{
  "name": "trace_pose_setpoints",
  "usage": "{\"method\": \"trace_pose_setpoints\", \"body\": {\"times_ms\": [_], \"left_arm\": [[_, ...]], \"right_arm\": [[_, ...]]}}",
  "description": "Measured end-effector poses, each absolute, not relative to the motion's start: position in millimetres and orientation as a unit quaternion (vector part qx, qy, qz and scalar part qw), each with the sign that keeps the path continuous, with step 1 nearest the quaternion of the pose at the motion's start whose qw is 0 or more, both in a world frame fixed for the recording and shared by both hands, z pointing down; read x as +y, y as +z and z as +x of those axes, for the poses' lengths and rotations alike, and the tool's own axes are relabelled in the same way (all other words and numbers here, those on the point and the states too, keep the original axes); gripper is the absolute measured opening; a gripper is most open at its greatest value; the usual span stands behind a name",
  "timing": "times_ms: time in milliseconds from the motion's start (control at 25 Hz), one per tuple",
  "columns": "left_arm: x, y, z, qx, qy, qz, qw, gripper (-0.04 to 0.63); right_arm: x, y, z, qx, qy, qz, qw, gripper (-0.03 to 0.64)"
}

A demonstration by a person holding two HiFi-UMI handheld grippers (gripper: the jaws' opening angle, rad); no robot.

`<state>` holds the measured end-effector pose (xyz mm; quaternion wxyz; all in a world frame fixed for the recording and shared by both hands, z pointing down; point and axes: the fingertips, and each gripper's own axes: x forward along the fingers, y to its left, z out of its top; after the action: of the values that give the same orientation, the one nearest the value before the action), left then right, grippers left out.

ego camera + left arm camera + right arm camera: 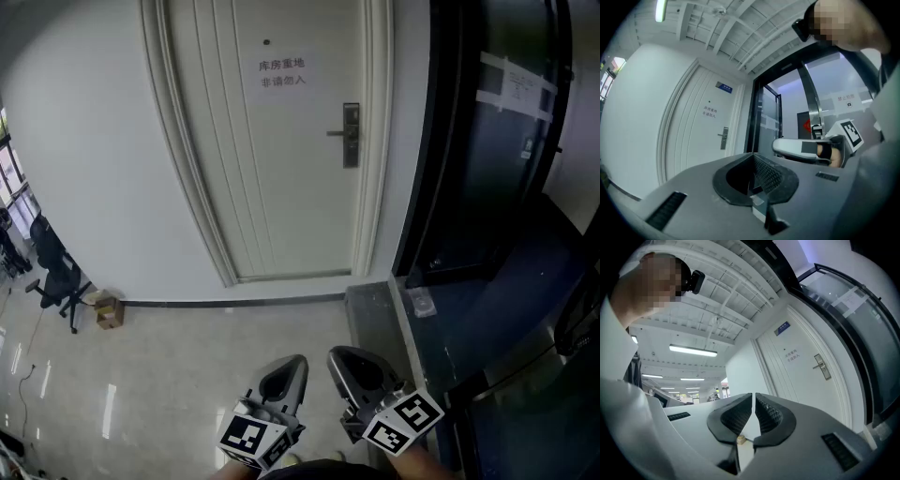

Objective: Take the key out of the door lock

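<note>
The left gripper and right gripper are both closed, empty. Door lock sits well apart, straight ahead.

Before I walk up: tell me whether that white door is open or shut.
Shut: the white door sits flush in its frame, handle level.

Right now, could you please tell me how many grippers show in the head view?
2: the left gripper at bottom centre, and the right gripper just beside it, both shut and empty.
</note>
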<state>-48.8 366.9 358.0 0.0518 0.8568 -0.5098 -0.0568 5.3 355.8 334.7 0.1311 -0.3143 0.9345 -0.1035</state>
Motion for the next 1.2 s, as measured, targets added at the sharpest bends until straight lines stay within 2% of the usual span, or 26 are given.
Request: {"method": "trace_pose_setpoints", "body": {"times_ms": [200,480,920,1200], "left_arm": [[363,356,-41,-0.510,-0.061,0.857,0.048,0.006],[357,355,-28,-0.519,-0.055,0.852,0.042,0.006],[323,355,-9,-0.510,-0.042,0.858,0.034,0.006],[273,364,-14,-0.496,-0.046,0.866,0.039,0.006]], "right_arm": [[356,335,10,0.943,-0.094,-0.292,0.129,0.018],[353,329,34,0.941,-0.100,-0.277,0.165,0.017],[319,342,62,0.930,-0.121,-0.311,0.152,0.017],[273,354,54,0.925,-0.122,-0.332,0.141,0.017]]}}
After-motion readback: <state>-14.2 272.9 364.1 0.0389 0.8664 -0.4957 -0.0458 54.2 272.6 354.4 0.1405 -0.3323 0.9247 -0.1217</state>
